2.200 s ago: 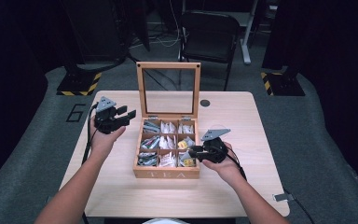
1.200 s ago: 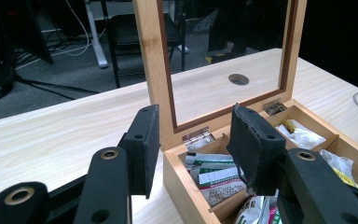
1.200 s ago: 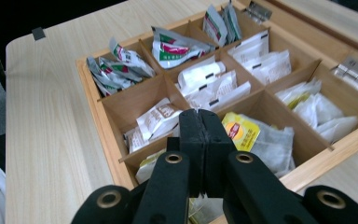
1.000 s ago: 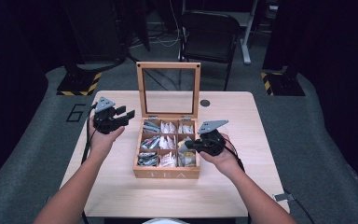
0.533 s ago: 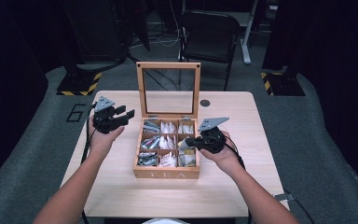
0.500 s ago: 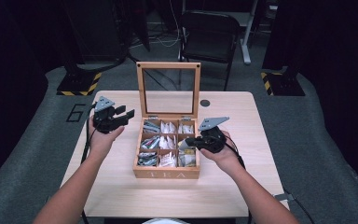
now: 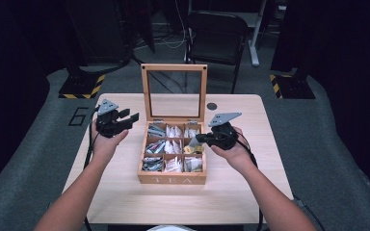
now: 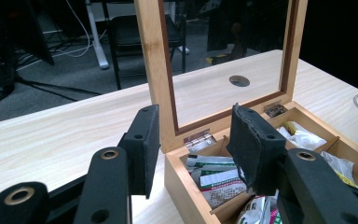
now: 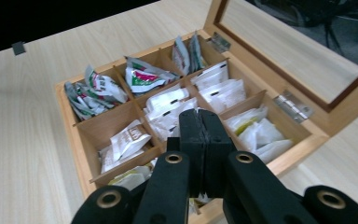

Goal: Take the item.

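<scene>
Pale wood covers the table (image 7: 125,192), and at its left side the left gripper (image 7: 131,115) hovers above the bare top, just left of the tea box (image 7: 172,179). Its jaws stand apart with nothing between them. It looks parked there, out of the way yet near enough to steady the box if needed. The box sits in the middle of the table with the word TEA on its near wall. Its lid (image 7: 145,91), a wooden frame around a clear pane, stands upright at the far side, so all nine compartments are open to reach from above. The compartments hold small paper packets (image 7: 173,147): grey and green ones in the left column, mostly white ones in the middle, and white with some yellow on the right. They lie loose and crumpled, some on edge. The right gripper (image 7: 198,139) points in from the right over the right column, a little above the packets, with its jaws pressed flat together. A thin pale sliver shows at their tips, but I cannot tell whether a packet's edge is pinched there. Judging by its place, it is picking from that side of the box.
</scene>
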The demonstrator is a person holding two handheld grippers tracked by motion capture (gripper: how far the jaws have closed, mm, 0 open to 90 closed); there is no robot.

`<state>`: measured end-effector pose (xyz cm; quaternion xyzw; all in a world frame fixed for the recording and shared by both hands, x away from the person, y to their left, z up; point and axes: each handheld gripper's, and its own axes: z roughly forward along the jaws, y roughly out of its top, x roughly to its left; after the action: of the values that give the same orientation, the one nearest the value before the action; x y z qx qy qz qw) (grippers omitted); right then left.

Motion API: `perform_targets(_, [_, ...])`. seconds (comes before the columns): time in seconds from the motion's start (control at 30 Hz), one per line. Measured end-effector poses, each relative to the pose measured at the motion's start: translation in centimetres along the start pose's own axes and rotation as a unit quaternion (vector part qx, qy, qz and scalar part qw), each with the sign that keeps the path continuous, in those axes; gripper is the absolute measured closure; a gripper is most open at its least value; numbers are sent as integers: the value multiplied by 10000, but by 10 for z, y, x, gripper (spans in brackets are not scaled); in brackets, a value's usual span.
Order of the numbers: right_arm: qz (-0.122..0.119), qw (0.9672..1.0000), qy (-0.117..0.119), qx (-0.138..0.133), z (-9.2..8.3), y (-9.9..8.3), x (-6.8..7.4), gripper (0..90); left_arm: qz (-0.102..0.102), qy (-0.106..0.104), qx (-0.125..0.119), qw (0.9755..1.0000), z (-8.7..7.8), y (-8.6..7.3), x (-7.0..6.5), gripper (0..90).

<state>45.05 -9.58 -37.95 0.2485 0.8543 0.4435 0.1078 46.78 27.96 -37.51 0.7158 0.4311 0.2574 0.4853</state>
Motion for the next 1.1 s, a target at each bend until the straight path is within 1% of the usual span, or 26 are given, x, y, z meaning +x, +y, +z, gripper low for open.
perform_targets(0.1, [-49,9999,-87,-28,-4,3,-5,894,0,2,-1,10000,0,0,0,531])
perform_targets(0.13, [5,9999,-109,-21,-5,3,-6,895,-1,1,-3,10000,0,0,0,531])
perform_targets(0.2, [-27,9999,-146,-36,-7,4,-9,895,2,2,-2,10000,0,0,0,531])
perform_targets(0.23, [1,9997,-233,-25,-12,5,-14,894,3,-5,3,10000,0,0,0,531])
perform_targets(0.27, [1,9997,-233,-25,-12,5,-14,894,3,-5,3,10000,0,0,0,531])
perform_targets(0.3, [-3,9995,-308,-15,-15,6,-18,895,-3,11,-22,10000,1,0,0,531])
perform_targets(0.33, [-3,9995,-308,-15,-15,6,-18,895,-3,11,-22,10000,1,0,0,531])
perform_targets(0.4, [100,9992,-382,-23,-20,4,-25,895,4,8,-3,10000,0,0,0,531])
perform_targets(0.43, [100,9992,-382,-23,-20,4,-25,895,4,8,-3,10000,0,0,0,531])
perform_targets(0.47, [140,9989,-450,-26,-23,3,-29,895,2,7,2,10000,0,0,0,531])
perform_targets(0.53, [155,9988,-472,-36,-24,2,-31,895,3,9,-2,10000,0,0,0,531])
perform_targets(0.6, [181,9983,-553,-53,-30,1,-37,895,-2,10,-3,10000,1,0,-1,531])
perform_targets(0.63, [181,9983,-553,-53,-30,1,-37,895,-2,10,-3,10000,1,0,-1,531])
perform_targets(0.73, [261,9975,-656,-32,-36,0,-43,894,-2,19,-15,10000,2,0,-1,531])
perform_targets(0.77, [240,9974,-676,-33,-37,-1,-45,895,19,9,-14,10000,2,0,-1,531])
perform_targets(0.8, [286,9972,-693,-27,-38,-1,-46,894,19,10,-16,10000,2,0,-1,531])
perform_targets(0.93, [318,9966,-752,-53,-41,-2,-50,894,1,18,-9,10000,3,-1,-1,531])
perform_targets(0.97, [350,9962,-797,-68,-44,-3,-53,894,-2,19,-8,10000,3,0,-1,531])
perform_targets(1.1, [360,9956,-861,-91,-48,-4,-57,894,-10,13,5,10000,2,0,0,531])
